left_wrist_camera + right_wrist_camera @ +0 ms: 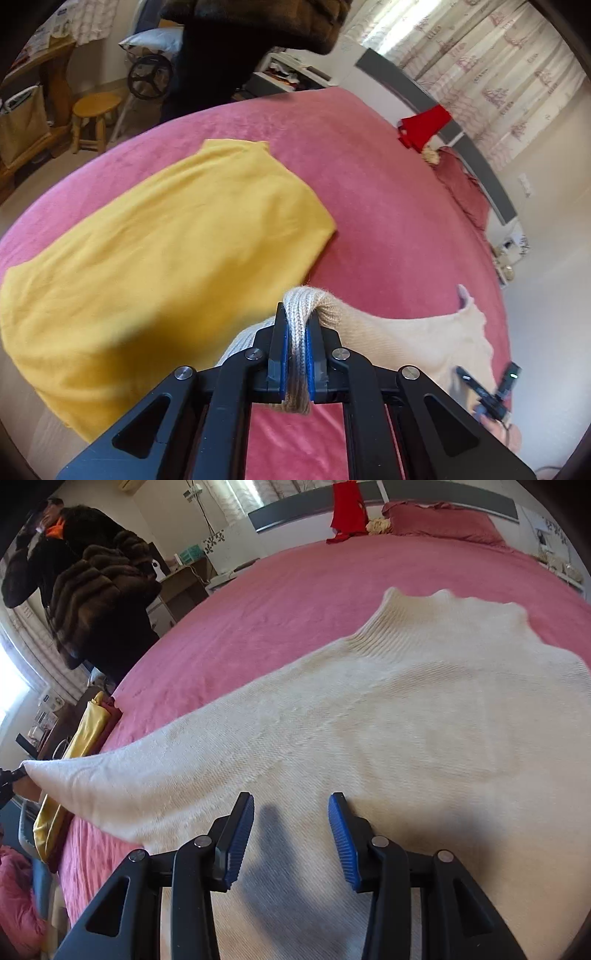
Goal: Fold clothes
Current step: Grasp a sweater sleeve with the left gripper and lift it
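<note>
1. While I look down both cameras, I see the big pink bed that fills most of each view.
2. Next biggest is the cream sweater. It lies spread flat on the bed with its ribbed neck pointing at the far end.
3. One sleeve of the sweater is pulled out to the side and lifted off the bed.
4. My yellow shirt lies folded on the bed, beside the sweater.
5. My right gripper hangs over the sweater's lower part. Its jaws stand partly apart with nothing pinched between them.
6. My left gripper is squeezed tight on the sleeve's ribbed cuff, and the cuff sticks out past the blue pads.
7. A red cloth hangs on the grey headboard, far away.
</note>
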`<state>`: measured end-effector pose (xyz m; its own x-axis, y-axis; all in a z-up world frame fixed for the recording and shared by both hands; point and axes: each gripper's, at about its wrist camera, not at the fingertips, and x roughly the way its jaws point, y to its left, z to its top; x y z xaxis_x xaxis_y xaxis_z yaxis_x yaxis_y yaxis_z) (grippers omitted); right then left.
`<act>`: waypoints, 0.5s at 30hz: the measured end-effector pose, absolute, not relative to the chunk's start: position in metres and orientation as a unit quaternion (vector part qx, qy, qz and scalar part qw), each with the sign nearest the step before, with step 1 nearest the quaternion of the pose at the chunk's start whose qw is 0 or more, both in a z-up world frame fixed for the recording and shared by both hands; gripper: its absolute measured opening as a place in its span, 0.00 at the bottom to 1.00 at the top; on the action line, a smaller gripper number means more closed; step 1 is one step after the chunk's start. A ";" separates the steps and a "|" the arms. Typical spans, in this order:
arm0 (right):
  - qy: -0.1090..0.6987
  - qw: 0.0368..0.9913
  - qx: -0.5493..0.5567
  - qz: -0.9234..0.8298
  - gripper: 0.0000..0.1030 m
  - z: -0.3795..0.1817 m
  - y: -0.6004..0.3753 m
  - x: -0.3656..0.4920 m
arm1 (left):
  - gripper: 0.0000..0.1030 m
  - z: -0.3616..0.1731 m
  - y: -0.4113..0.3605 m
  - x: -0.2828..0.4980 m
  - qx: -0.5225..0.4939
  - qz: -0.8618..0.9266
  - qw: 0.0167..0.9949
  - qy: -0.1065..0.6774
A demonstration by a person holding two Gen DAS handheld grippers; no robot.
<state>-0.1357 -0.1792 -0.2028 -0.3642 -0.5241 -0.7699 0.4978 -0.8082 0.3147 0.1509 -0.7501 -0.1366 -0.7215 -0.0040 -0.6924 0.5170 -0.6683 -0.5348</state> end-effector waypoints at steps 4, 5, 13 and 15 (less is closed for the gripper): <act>0.075 0.307 0.440 -0.841 0.51 -0.209 -0.207 -0.119 | 0.07 -0.125 -0.741 0.158 0.305 -0.848 0.138 0.411; 0.111 0.304 0.431 -0.842 0.51 -0.206 -0.214 -0.114 | 0.07 -0.119 -0.741 0.160 0.293 -0.849 0.133 0.420; 0.129 0.337 0.430 -0.828 0.54 -0.212 -0.254 -0.102 | 0.08 -0.066 -0.736 0.140 0.257 -0.854 0.096 0.443; 0.147 0.333 0.408 -0.838 0.56 -0.212 -0.260 -0.096 | 0.08 -0.053 -0.727 0.127 0.258 -0.851 0.083 0.450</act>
<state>-0.0964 -0.2602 -0.2123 -0.4460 -0.4381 -0.7805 0.6775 -0.7351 0.0254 0.1265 -0.7270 -0.0533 -0.8530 0.0915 -0.5139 0.3730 -0.5818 -0.7227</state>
